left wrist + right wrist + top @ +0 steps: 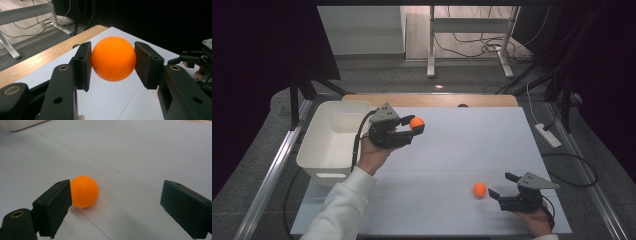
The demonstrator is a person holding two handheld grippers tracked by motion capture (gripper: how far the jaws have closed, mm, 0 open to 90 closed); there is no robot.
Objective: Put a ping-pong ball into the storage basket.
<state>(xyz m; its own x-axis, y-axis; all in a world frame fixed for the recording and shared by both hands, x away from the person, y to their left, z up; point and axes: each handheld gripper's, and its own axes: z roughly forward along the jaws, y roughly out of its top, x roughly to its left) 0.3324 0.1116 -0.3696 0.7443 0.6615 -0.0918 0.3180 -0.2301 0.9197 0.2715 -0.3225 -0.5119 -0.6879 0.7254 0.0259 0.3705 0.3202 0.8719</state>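
Note:
An orange ball [113, 58] sits clamped between the two black pads of my left gripper [113, 65], which is shut on it. From above, that gripper [416, 127] hangs over the white table just right of the bin, with the ball [416, 122] at its tip. A second orange ball [480, 189] lies on the table near the front right. My right gripper [501, 186] stands open just right of it. Along its jaws, this ball [84, 191] rests beside the left pad [53, 206], with a wide gap to the other pad.
A white plastic bin [328, 162] stands at the table's left edge. A wooden strip [432, 100] runs along the far edge of the white tabletop [462, 150]. Beyond it are a desk frame [472, 40] and cables on the floor.

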